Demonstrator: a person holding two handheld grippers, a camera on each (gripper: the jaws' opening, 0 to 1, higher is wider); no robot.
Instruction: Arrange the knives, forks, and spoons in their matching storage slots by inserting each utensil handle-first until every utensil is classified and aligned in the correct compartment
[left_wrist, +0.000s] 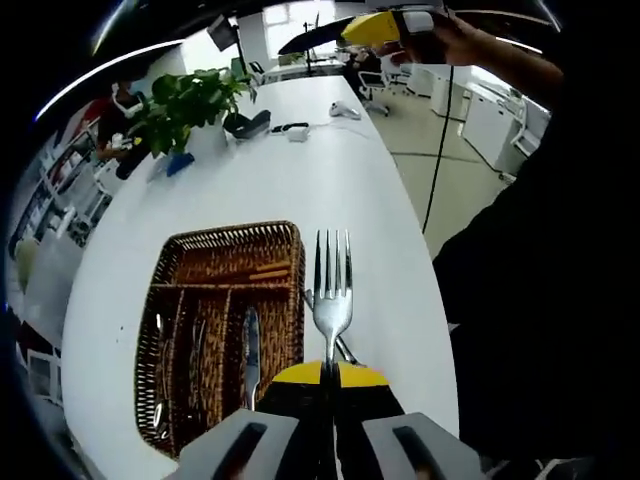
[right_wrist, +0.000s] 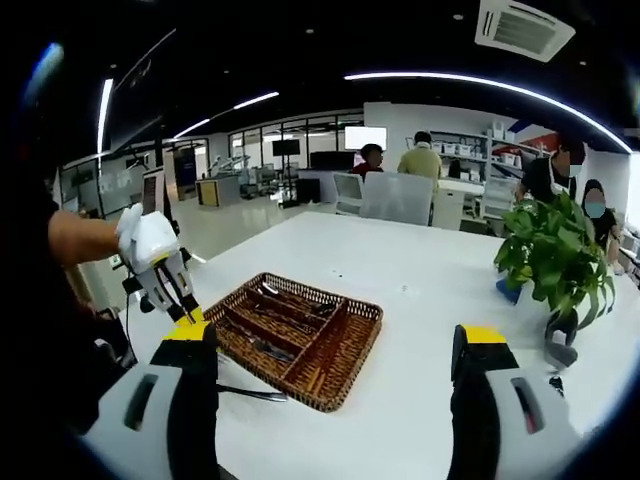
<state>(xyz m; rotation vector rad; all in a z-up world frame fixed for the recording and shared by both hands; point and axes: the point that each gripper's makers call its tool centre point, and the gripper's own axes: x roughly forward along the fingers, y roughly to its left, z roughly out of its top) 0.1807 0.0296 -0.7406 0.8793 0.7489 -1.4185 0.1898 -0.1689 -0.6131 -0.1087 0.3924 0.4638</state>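
Big white table (left_wrist: 250, 170) runs away from you in the left gripper view, and the same tabletop spreads out wide in the right gripper view. On it sits the wicker cutlery basket (left_wrist: 225, 250), split into long slots by dividers. Same basket in the right gripper view, front-left of centre, w/ dark utensils lying along its slots; can't tell which kind from there.

Potted plant (right_wrist: 550, 250) stands on the table well off from the basket, toward the far end in the left gripper view.

Your left gripper (left_wrist: 328, 378) has its yellow-tipped jaws pressed together on the fork (left_wrist: 332, 290), pinching the handle w/ the tines pointing straight ahead, away from you. Fork hangs just beside the basket's right edge, above the bare tabletop, not in any slot. A second utensil (left_wrist: 342, 345) lies on the table right under it, mostly hidden by the fork and jaw tips, so can't name it. You see that left gripper over in the right gripper view too, raised by the basket's near-left corner.

Your right gripper (right_wrist: 335, 355) is spread wide, nothing between the jaws, up above the table w/ the basket ahead-left.

Inside the basket, a knife (left_wrist: 251, 350) lies lengthwise in the slot nearest your left gripper.
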